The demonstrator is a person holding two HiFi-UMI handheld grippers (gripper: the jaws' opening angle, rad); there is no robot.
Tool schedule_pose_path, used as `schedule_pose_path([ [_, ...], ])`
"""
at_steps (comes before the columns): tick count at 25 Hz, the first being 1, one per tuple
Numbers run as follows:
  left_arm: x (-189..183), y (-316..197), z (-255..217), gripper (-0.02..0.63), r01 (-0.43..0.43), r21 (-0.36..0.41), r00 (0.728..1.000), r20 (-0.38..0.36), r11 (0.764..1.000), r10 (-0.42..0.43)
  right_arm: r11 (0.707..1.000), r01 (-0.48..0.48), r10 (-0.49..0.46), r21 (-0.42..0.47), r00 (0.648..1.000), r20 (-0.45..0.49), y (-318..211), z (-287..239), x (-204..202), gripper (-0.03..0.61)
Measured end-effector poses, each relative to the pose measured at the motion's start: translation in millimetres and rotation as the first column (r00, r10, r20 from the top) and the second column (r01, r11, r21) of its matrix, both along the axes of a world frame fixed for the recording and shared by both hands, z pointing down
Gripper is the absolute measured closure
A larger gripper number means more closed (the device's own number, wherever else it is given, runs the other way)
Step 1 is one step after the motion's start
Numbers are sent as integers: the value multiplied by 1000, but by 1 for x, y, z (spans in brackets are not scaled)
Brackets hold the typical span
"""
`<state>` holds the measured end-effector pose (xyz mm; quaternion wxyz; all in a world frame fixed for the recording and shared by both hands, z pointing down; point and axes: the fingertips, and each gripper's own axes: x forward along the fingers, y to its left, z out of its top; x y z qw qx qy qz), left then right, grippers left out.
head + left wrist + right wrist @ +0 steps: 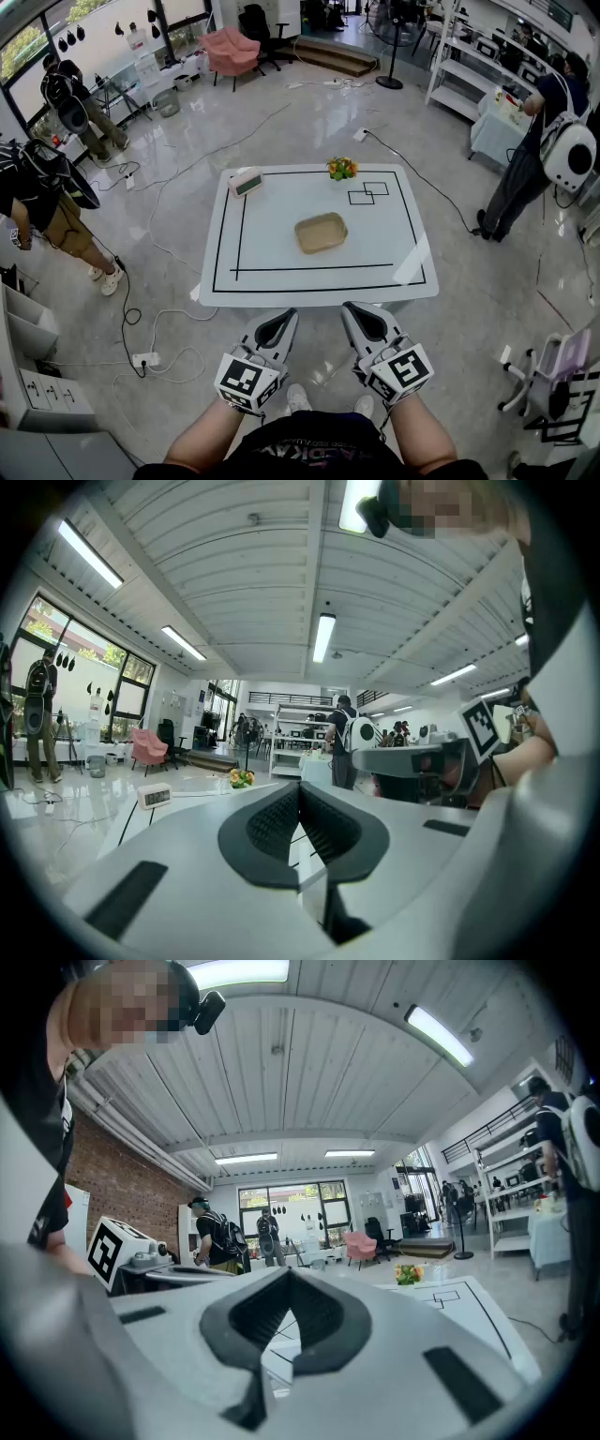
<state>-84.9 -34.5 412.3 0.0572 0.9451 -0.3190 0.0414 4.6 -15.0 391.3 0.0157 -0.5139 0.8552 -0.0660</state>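
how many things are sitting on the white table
3: a digital clock at its far left corner, a small flower bunch at the far edge, and a tan tray near the middle. None looks hidden.

The clock (246,181) at the table's (281,281) 11 o'clock corner has digits too small to read. The tray (321,232) is hidden behind the left gripper (300,787) and right gripper (289,1274) in their own views. A bystander (42,211) at 9 o'clock is cut by the head view's edge.
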Motion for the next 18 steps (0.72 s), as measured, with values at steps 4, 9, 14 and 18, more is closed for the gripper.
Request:
schedule_pose_path([
  [4,-3,1,-3,611,-2,-2,1000,-4,1000,2,1000,2,-2,0,1000,-1,1,-4,-4,577],
  [9,-7,1,-3,611,1,0,1000,-18,1000,-1,1000,0,0,9,1000,0,2,-5,-7,577],
  [14,-13,-3,-1,611,12,-4,1000,-29,1000,-12,1000,-12,13,26,1000,-14,-1,-6,-10,577],
  [18,-18,-6,0,598,6,-8,999,-43,1000,-7,1000,-26,25,16,999,20,-6,-5,-11,563],
])
